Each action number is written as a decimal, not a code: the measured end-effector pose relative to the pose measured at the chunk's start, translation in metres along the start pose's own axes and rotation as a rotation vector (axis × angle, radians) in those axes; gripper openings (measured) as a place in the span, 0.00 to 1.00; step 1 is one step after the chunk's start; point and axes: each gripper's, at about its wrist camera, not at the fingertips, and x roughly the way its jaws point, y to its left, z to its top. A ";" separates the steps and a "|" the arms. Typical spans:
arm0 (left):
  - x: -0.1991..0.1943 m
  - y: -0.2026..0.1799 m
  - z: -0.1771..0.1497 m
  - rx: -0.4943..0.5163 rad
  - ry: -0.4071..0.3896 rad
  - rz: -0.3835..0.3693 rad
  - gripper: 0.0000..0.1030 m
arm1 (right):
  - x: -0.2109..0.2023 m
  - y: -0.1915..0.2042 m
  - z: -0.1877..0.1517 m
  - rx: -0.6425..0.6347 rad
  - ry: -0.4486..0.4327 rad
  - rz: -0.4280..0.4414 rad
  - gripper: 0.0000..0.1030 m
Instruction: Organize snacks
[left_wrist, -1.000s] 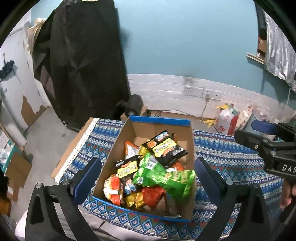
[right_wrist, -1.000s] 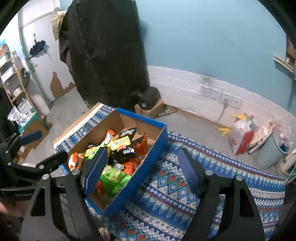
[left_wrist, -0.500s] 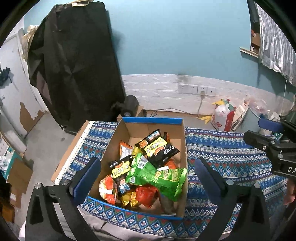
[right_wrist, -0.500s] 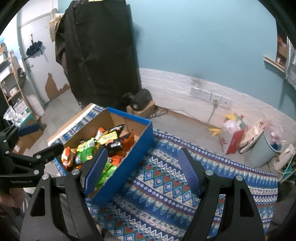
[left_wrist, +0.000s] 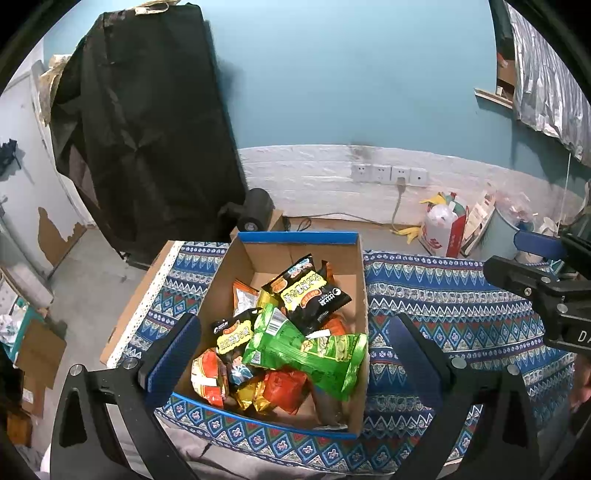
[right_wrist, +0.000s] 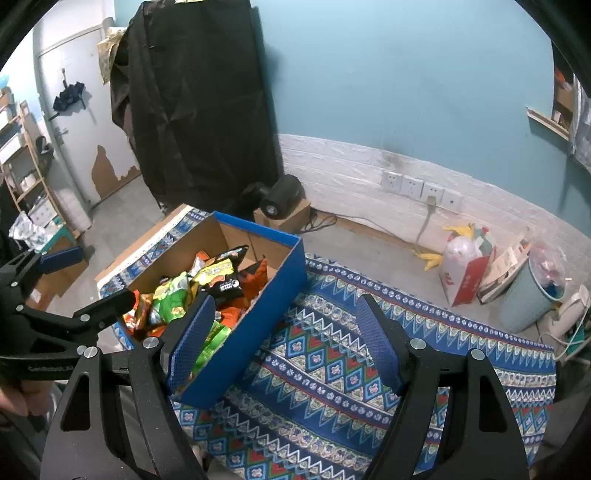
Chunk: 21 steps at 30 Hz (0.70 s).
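Both grippers empty, jaws wide apart: left gripper (left_wrist: 293, 354) poised directly above cardboard box (left_wrist: 364, 295) of snack packets on patterned cloth (left_wrist: 461, 295), green packet (left_wrist: 306, 347) lying lengthwise left-to-right between its fingers; right gripper (right_wrist: 284, 339) hovering right of box, farther.

A blue-rimmed cardboard box (left_wrist: 295, 240) sits open near the left edge of the patterned cloth (left_wrist: 461, 306). Snack packets (left_wrist: 280, 343) lie heaped inside. A green packet (left_wrist: 310, 347) lies on top.

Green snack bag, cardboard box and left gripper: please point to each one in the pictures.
green snack bag (left_wrist: 306, 349), left wrist view, middle of its front.
cardboard box (left_wrist: 297, 237), left wrist view, far blue rim.
left gripper (left_wrist: 293, 352), left wrist view, midway between fingertips.
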 end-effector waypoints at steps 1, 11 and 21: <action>0.000 -0.001 0.000 0.001 0.001 0.000 0.99 | 0.000 0.000 0.000 0.000 -0.001 -0.001 0.75; 0.000 -0.001 0.000 0.003 0.007 -0.010 0.99 | 0.000 0.001 0.000 -0.001 -0.001 -0.002 0.75; -0.003 -0.003 -0.001 0.005 0.003 -0.008 0.99 | 0.000 0.001 0.000 -0.003 0.001 -0.003 0.75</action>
